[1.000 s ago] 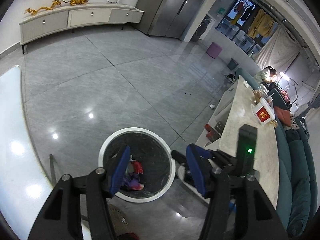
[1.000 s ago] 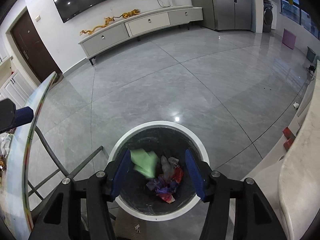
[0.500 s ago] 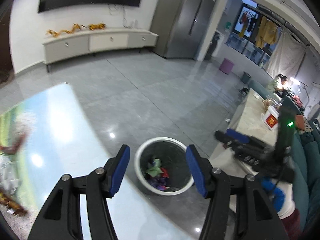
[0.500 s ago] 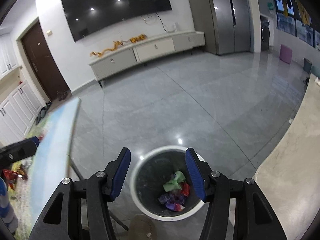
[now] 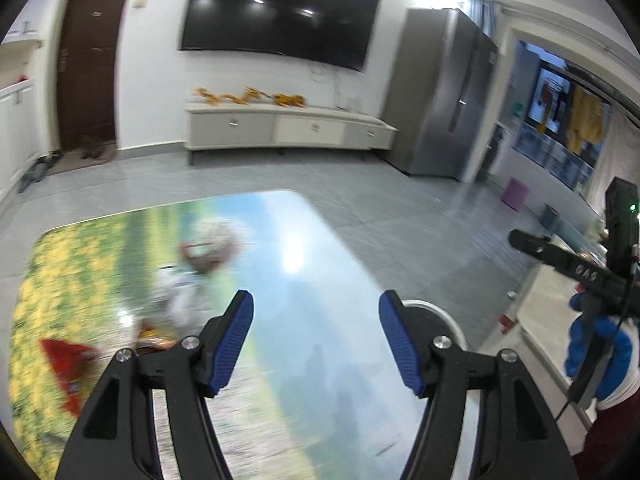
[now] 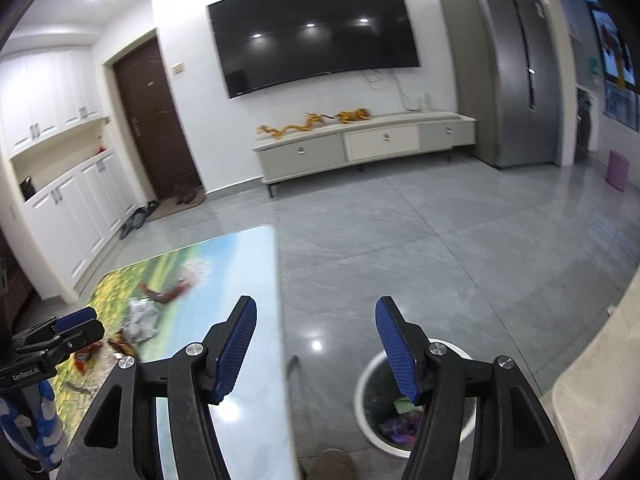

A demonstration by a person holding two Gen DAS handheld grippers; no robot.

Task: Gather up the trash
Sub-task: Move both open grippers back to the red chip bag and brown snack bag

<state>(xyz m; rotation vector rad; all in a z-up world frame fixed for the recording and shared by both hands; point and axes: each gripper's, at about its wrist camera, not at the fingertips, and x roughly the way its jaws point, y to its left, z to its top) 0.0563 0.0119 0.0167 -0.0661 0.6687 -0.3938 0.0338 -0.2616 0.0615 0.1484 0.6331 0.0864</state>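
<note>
A glossy table (image 5: pixel 312 240) printed with a landscape carries blurred trash: a crumpled white wrapper (image 5: pixel 212 236) and a red wrapper (image 5: pixel 68 356). My left gripper (image 5: pixel 316 300) hovers over the table's near part, jaws opening, nothing between them. My right gripper (image 6: pixel 316 304) hangs over the table's right edge (image 6: pixel 276 320), jaws also opening and empty. Below it on the floor stands the white-rimmed bin (image 6: pixel 362 384) with coloured scraps inside. The white wrapper (image 6: pixel 140 320) and a red scrap (image 6: pixel 164 294) lie on the table beyond the left gripper (image 6: pixel 76 324).
A pale stone counter (image 6: pixel 592 400) runs along the right of the bin. A slipper (image 6: pixel 332 464) lies on the grey tiled floor by the bin. A blue-gloved hand (image 5: pixel 592 360) holds the right gripper. Far off are a TV cabinet (image 6: pixel 360 144) and a tall fridge (image 6: pixel 508 72).
Both grippers rose and swung away from the bin toward the table. A green scrap seen between the right jaws fell into the bin. Both pairs of jaws stand slightly wider.
</note>
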